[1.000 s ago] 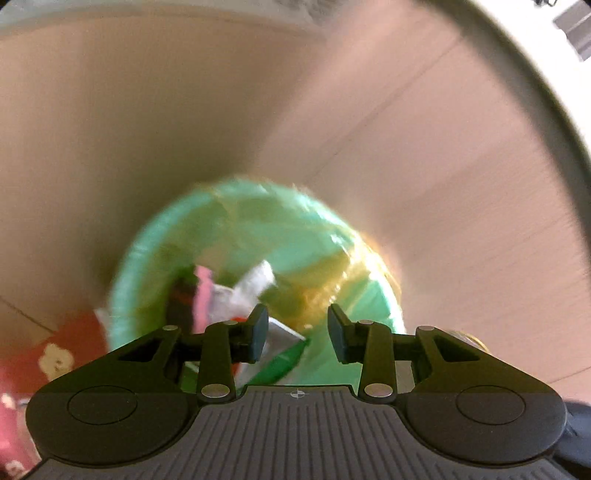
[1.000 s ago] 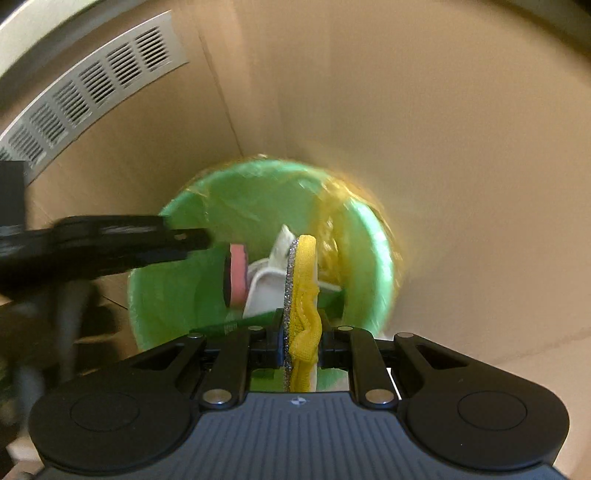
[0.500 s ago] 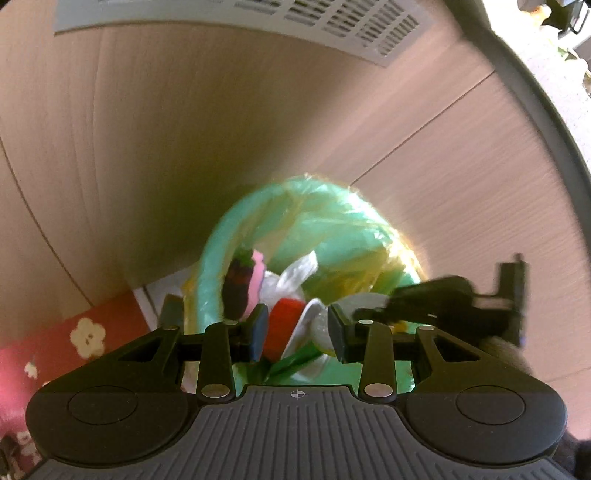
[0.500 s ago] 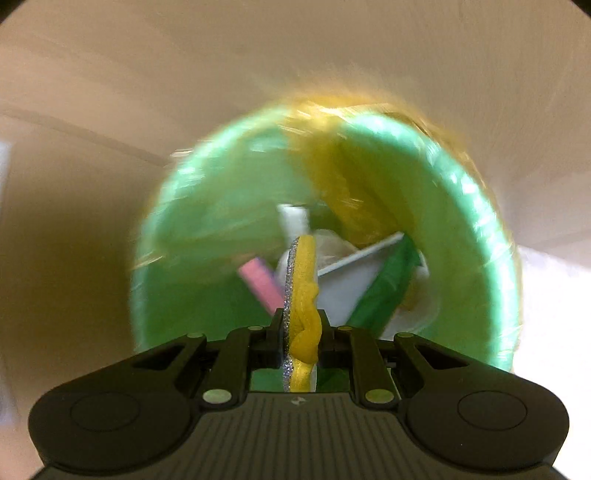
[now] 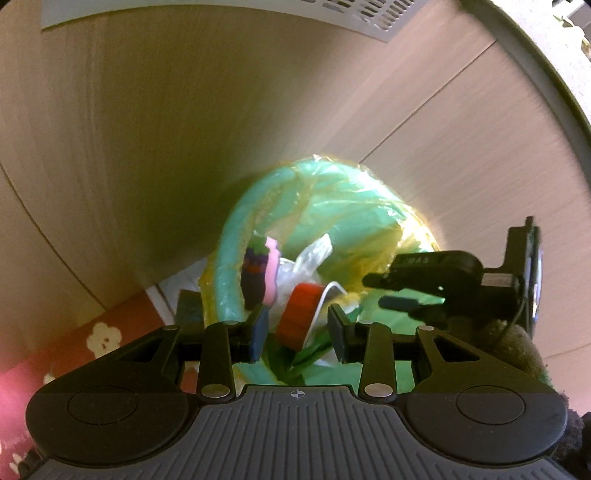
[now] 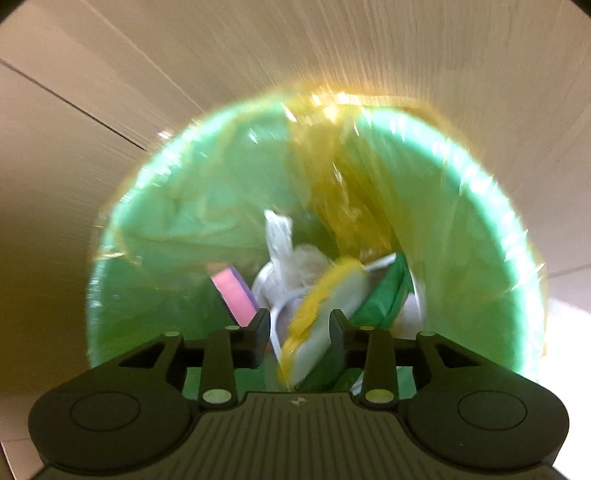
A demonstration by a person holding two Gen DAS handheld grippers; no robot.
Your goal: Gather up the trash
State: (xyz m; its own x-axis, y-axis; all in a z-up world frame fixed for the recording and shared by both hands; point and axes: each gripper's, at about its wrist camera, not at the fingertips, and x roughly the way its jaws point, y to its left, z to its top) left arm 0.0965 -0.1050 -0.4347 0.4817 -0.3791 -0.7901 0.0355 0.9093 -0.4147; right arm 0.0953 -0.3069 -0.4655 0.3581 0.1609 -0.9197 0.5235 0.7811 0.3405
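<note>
Green bin [image 6: 491, 258], landmark: lined with a yellow-tinted clear bag [image 6: 343, 184], standing on the floor against pale wood panels [image 5: 147, 147]; also seen in the left wrist view [image 5: 332, 206].

Right tongs [image 6: 300, 328]: over the mouth of the bin, jaws apart, nothing clamped. In the left wrist view the right tongs [image 5: 391, 293] reach in over the bin's rim from the side, also parted.

Yellow sponge [image 6: 321, 317]: blurred, tilted, lying between the parted jaws of the right tongs and inside the bin's mouth; it lies close to one finger, but contact cannot be judged through the blur.

Left tongs [image 5: 297, 328]: near the bin's rim, jaws wide, empty.

Bin contents: pink sponge [image 6: 236, 295] with a purple face [image 5: 255, 273], upright near the rim; crumpled white plastic [image 6: 284, 251]; red-and-white piece [image 5: 299, 314]; green wrapper [image 6: 384, 299].

Beside the bin: red mat with white flowers [image 5: 103, 336] on the floor; grey vent grille [image 5: 373, 18] above the panels.
</note>
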